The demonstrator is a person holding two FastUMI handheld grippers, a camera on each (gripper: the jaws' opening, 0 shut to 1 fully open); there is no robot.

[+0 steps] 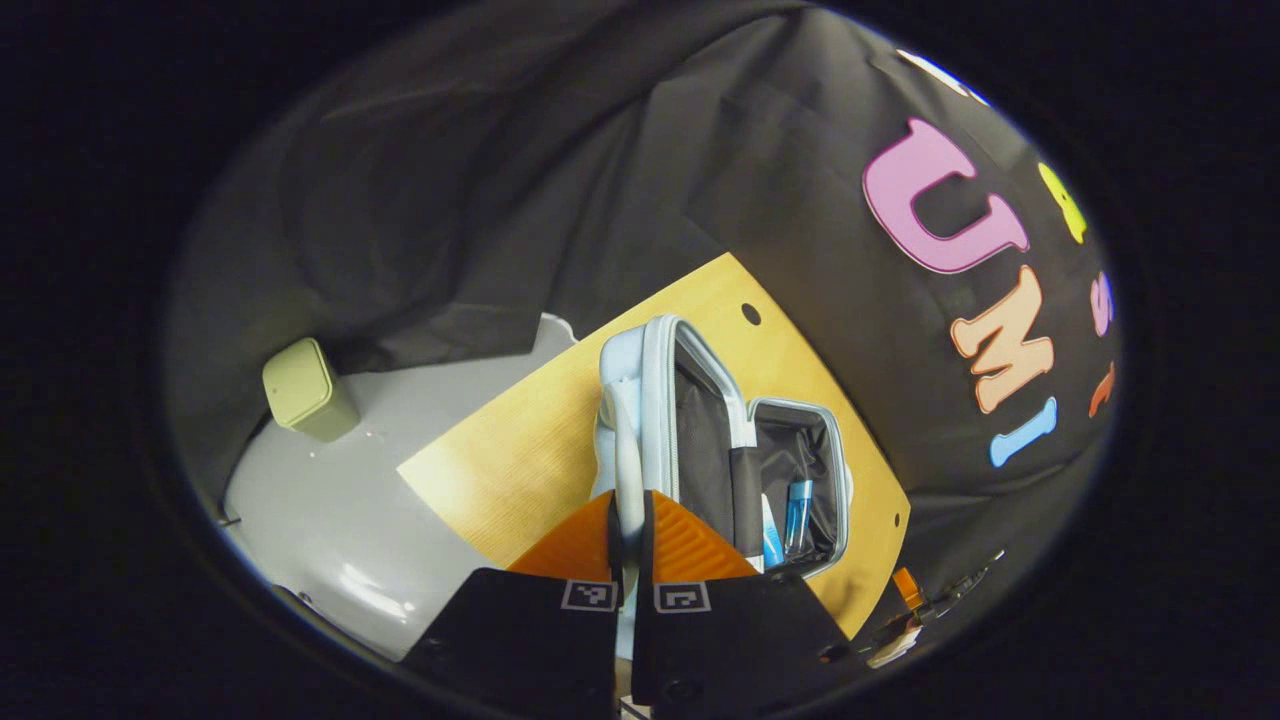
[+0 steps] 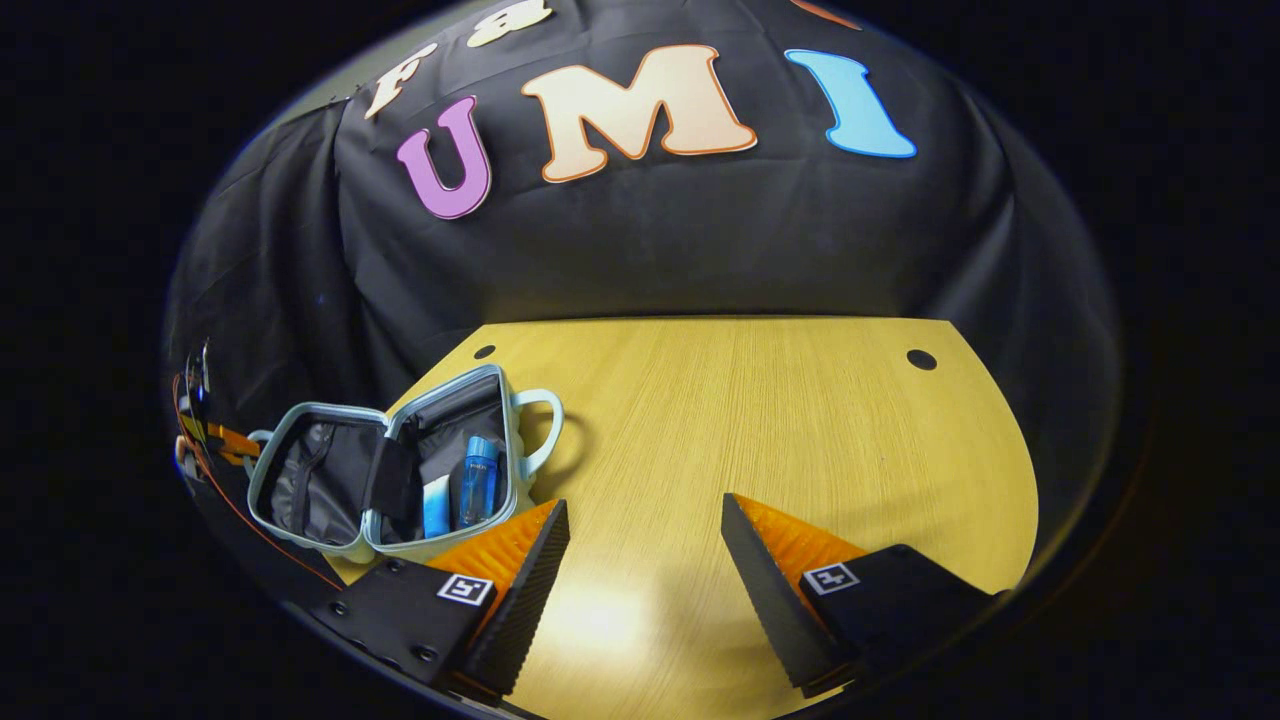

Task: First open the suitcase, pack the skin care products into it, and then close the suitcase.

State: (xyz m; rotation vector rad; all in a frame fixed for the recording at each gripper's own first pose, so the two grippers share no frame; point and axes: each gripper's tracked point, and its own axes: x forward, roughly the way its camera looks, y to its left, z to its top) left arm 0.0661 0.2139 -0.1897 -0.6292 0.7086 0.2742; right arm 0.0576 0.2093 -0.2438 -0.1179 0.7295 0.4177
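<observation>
A pale blue suitcase (image 2: 385, 545) lies open at the near left of the wooden table (image 2: 750, 420), its dark lining showing. A blue bottle (image 2: 478, 480) and a white and blue tube (image 2: 436, 505) sit in its right half. In the left gripper view the half nearer me stands raised (image 1: 655, 400), and the bottle (image 1: 798, 510) and tube (image 1: 770, 540) lie in the far half. My left gripper (image 1: 630, 505) is shut on the pale handle strap (image 1: 622, 430) of that raised half. My right gripper (image 2: 645, 515) hangs open over bare tabletop, right of the suitcase, holding nothing.
An olive green bin (image 1: 305, 390) stands on the grey floor (image 1: 330, 520) beyond the table's edge. The table has small round holes (image 2: 920, 358) near its far corners. Black cloth closes off the back. Bare wood stretches right of the suitcase.
</observation>
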